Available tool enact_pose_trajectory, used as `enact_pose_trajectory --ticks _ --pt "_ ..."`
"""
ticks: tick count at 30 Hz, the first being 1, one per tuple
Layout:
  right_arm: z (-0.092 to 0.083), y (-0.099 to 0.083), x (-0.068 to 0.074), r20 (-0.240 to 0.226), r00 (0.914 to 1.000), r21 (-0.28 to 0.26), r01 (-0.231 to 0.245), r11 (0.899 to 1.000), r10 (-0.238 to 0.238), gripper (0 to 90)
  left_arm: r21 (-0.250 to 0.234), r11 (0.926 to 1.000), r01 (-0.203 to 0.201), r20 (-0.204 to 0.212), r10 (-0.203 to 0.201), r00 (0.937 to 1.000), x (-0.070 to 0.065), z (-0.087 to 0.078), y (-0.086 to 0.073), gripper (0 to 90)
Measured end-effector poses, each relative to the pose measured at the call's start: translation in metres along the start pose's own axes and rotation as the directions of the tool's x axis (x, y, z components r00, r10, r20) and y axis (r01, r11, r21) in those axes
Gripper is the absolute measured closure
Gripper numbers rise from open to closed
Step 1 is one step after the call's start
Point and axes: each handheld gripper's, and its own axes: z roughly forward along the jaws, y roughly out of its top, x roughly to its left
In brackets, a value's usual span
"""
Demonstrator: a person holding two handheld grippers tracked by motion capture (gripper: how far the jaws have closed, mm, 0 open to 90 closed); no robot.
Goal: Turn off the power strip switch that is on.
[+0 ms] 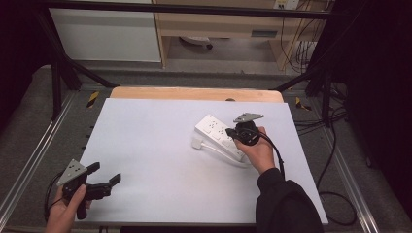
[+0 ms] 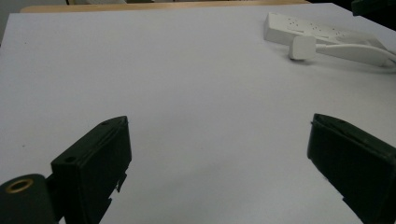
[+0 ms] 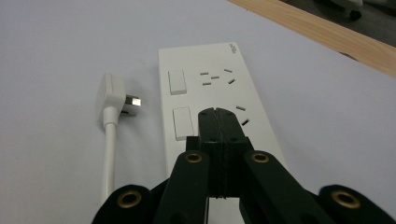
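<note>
The rigid white plastic power strip [image 3: 212, 93] looks light, best gripped across its sides; right gripper [image 3: 218, 123] jaws pressed together, left gripper [image 2: 217, 154] jaws wide.

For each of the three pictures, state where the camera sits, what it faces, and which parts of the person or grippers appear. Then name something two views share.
High view: above the person's side, looking forward and down on the white table; both hands and forearms enter from below.
Left gripper view: rides the left gripper, jaws wide apart, looking across the table.
Right gripper view: rides the right gripper, jaws closed over the power strip.
Shared: the power strip and its plug appear in all three.
</note>
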Motion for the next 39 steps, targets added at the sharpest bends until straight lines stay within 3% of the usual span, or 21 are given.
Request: enact_pose_trajectory --ticks 39 --pt "0.016 -0.013 0.008 -0.01 0.9999 0.031 -0.005 1.0 0.005 90.0 0.0 1.0 -0.003 0.002 0.003 1.0 0.0 0.0 0.0 6.1"
